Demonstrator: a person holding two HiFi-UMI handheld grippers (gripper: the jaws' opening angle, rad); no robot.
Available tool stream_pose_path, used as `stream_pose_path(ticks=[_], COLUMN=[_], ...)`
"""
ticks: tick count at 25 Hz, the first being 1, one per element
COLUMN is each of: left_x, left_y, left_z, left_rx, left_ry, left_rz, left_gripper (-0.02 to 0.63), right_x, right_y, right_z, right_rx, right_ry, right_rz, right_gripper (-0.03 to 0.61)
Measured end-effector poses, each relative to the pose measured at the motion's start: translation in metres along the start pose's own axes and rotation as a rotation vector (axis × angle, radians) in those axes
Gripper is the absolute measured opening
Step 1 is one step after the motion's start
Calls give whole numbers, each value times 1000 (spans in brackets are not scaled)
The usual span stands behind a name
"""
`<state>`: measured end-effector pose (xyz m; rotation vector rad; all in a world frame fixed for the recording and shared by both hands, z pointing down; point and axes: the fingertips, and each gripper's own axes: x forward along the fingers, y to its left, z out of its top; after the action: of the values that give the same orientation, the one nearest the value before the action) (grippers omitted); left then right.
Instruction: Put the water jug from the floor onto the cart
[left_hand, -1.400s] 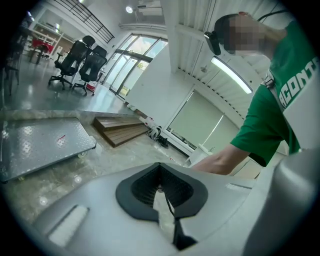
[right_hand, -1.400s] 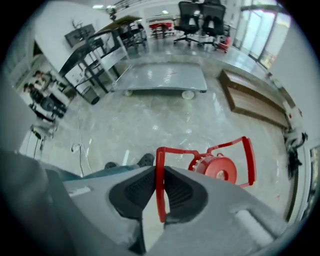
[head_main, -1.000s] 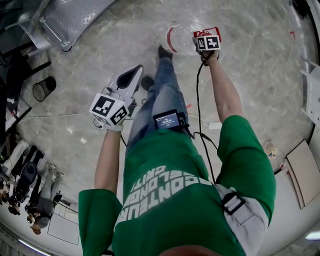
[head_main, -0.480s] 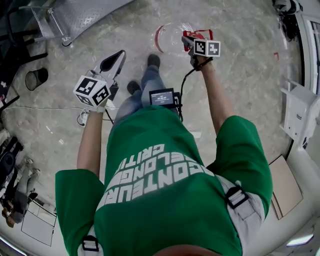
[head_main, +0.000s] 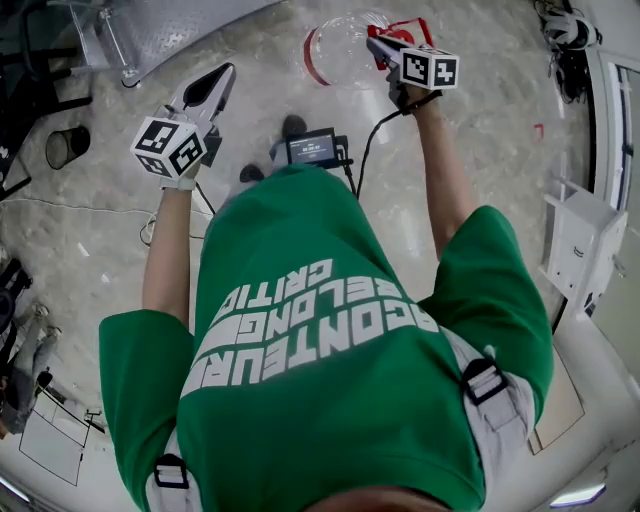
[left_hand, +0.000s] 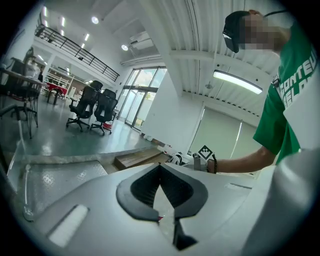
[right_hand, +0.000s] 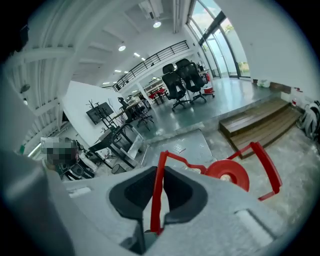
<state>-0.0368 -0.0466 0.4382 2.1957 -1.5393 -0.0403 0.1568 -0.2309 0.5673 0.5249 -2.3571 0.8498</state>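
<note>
The jug (head_main: 343, 48) hangs neck-up just below the right gripper (head_main: 378, 47). Its jaws are clenched on the red handle (right_hand: 156, 190) and have just been tightening. The cart (head_main: 165, 25) lies ahead to the left, nearer the left gripper (head_main: 222, 75), whose jaws are closed on nothing.
</note>
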Motion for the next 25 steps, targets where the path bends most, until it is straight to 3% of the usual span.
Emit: stream_pose_path(ticks=[5, 10, 17, 25], left_x=[-5, 3, -9, -12], left_y=[10, 49, 94, 177], left_z=[7, 30, 39, 61], left_rx=[3, -14, -37, -94], left_ry=[-46, -94, -146, -171], left_rz=[67, 140, 194, 217], left_gripper=[14, 14, 14, 14], right_x=[0, 27, 63, 116], right_y=[-5, -12, -5, 12], right_z=[23, 79, 109, 145], right_rx=[-45, -104, -146, -162], right_ry=[-11, -7, 13, 41], right_rz=[21, 42, 47, 69], right_gripper=[34, 34, 34, 35])
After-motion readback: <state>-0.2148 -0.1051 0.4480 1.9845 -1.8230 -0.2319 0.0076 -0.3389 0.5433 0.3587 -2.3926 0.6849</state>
